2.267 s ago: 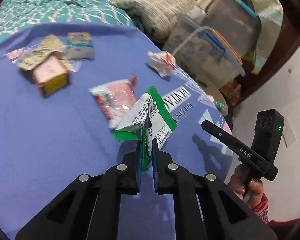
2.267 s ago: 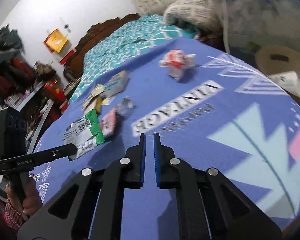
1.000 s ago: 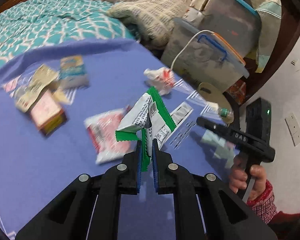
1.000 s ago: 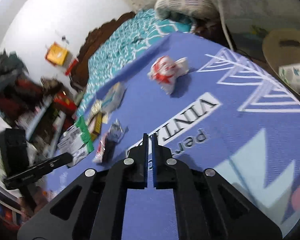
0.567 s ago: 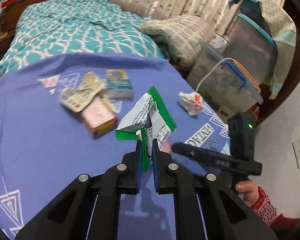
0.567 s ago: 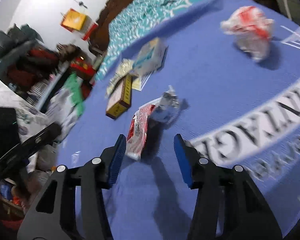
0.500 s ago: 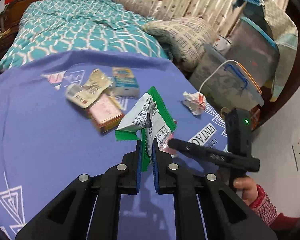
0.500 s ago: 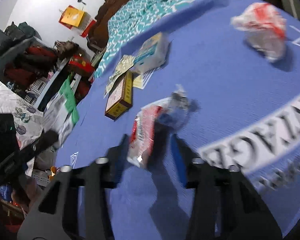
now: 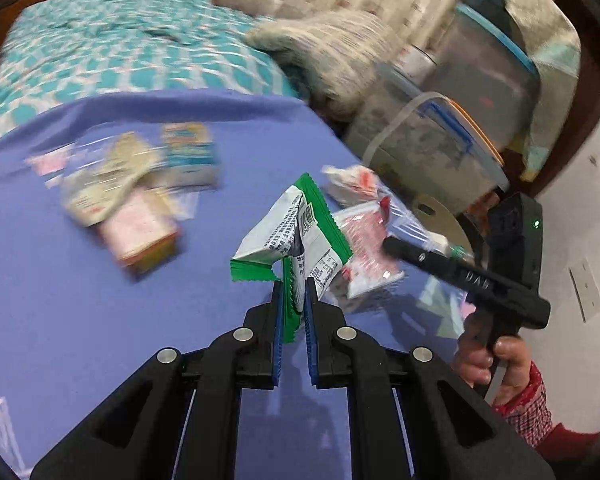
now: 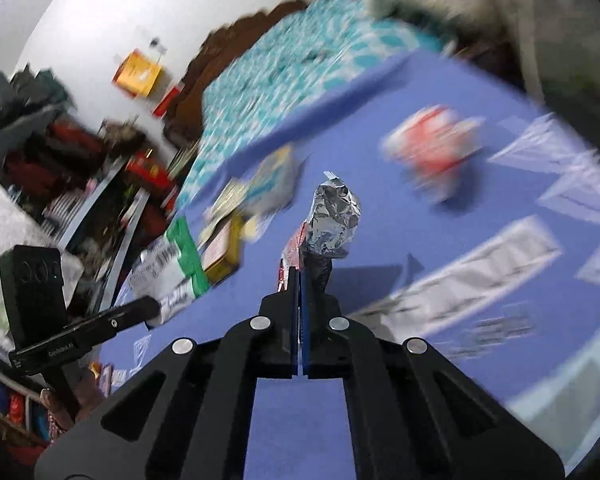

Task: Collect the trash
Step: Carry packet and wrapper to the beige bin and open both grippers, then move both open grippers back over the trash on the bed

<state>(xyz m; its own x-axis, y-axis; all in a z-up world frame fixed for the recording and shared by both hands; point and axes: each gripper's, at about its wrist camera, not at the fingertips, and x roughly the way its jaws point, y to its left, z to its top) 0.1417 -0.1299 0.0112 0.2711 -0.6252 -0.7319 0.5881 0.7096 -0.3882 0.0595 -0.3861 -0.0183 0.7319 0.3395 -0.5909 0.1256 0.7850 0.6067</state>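
Observation:
My left gripper (image 9: pixel 294 292) is shut on a green-and-white wrapper (image 9: pixel 296 236) and holds it above the blue cloth (image 9: pixel 80 300). My right gripper (image 10: pixel 299 276) has its jaws closing tight on a red wrapper with crumpled silver foil (image 10: pixel 332 220), held up off the cloth. In the left wrist view the right gripper (image 9: pixel 396 246) comes in from the right with that red-and-white wrapper (image 9: pixel 364 248) at its tip. The right wrist view shows the left gripper (image 10: pixel 148 308) at the left with its green wrapper (image 10: pixel 172 268).
On the cloth lie a crumpled red-and-white wrapper (image 9: pixel 352 184), a pink-and-yellow box (image 9: pixel 140 228), a blue-and-white box (image 9: pixel 188 152) and a beige wrapper (image 9: pixel 108 176). Plastic storage bins (image 9: pixel 440 148) stand past the cloth's right edge. A teal bedcover (image 9: pixel 120 48) lies behind.
My right gripper stood open around the red wrapper on the cloth; now it is shut on it and has raised it. The left gripper keeps its green wrapper.

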